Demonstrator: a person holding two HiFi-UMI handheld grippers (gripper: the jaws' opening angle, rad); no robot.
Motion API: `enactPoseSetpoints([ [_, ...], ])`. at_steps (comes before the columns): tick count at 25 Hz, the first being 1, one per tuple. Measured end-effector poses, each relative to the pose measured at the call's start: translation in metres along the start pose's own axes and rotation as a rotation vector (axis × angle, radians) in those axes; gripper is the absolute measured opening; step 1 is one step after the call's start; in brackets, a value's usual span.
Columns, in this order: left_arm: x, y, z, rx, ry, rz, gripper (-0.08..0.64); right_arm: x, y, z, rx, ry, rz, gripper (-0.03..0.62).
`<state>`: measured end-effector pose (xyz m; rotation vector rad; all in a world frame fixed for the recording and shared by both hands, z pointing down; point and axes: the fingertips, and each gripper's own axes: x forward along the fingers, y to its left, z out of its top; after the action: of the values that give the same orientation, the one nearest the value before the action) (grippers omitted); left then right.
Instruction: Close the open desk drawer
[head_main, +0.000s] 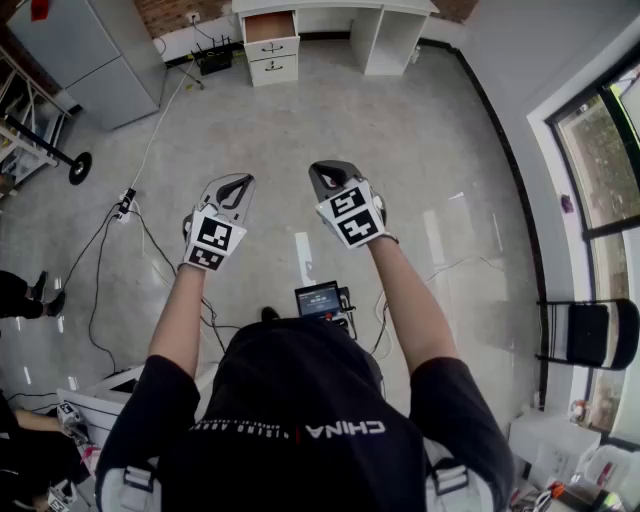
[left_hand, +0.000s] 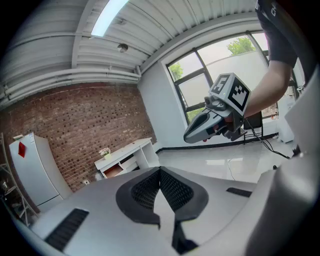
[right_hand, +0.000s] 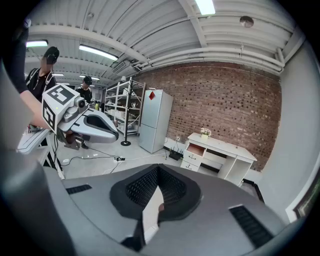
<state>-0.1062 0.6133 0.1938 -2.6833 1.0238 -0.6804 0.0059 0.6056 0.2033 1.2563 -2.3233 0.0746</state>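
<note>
A white desk (head_main: 335, 8) stands against the far brick wall. Its top left drawer (head_main: 269, 26) is pulled out, showing a brown inside above two closed drawers (head_main: 273, 58). The same desk (left_hand: 125, 156) and open drawer (left_hand: 114, 171) appear in the left gripper view, and the desk (right_hand: 222, 150) with its open drawer (right_hand: 196, 149) in the right gripper view. Both grippers hang in mid-air several steps from the desk, pointing at it. My left gripper (head_main: 238, 183) is shut and holds nothing. Beside it, my right gripper (head_main: 327, 173) is shut too and also holds nothing.
A grey cabinet (head_main: 90, 50) stands left of the desk, with a router (head_main: 215, 60) on the floor between them. Cables and a power strip (head_main: 125, 203) trail across the grey floor at left. A black chair (head_main: 590, 333) sits by the right-hand window. Shelving (right_hand: 122, 107) is at far left.
</note>
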Motion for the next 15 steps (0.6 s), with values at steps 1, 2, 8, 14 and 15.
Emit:
enactPoseSetpoints([
  [1, 0.0, -0.001, 0.0, -0.005, 0.001, -0.002, 0.012, 0.0, 0.001, 0.0, 0.001, 0.001, 0.0, 0.014],
  [2, 0.0, -0.002, 0.0, -0.009, 0.002, -0.005, 0.012, 0.0, 0.002, -0.001, 0.002, 0.002, 0.001, 0.014],
  [8, 0.0, -0.006, 0.001, -0.022, -0.002, -0.011, 0.012, 0.0, 0.006, -0.003, -0.004, 0.011, 0.007, 0.014],
  [14, 0.002, -0.005, 0.002, -0.018, -0.008, -0.012, 0.012, 0.002, 0.012, -0.004, -0.003, 0.01, 0.04, 0.014],
  [15, 0.002, -0.006, 0.002, -0.014, -0.01, -0.015, 0.012, 0.003, 0.013, -0.005, -0.007, 0.012, 0.045, 0.014],
])
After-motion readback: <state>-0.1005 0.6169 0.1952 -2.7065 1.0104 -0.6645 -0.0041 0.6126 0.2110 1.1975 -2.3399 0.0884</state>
